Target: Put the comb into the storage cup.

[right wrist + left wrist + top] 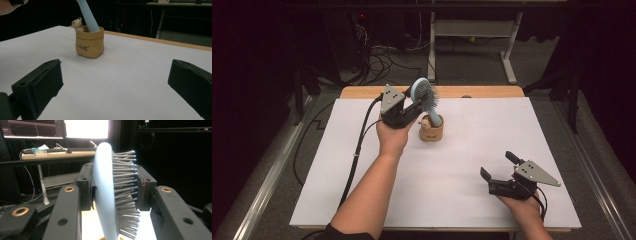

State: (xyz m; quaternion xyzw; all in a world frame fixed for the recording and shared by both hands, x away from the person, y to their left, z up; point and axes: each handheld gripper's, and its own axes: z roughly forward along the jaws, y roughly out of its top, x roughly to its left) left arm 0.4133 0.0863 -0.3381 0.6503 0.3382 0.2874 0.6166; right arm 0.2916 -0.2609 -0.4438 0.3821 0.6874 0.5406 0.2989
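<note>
A light blue hairbrush [426,97] with grey bristles stands handle-down in a small tan sack-shaped pot [431,130] that has a little bear figure at its rim. My left gripper [416,104] is shut on the brush head, its jaws pressing the back and the bristles of the hairbrush [110,195]. My right gripper [498,166] rests near the table's front right, open, with nothing between its jaws. From there the tan pot [90,42] and the brush handle [87,16] stand ahead to the left.
A white sheet [492,135] covers the wooden table [492,91]. Cables and a desk frame [472,30] lie on the floor beyond the far edge. A cable [357,150] trails from my left gripper along the table's left.
</note>
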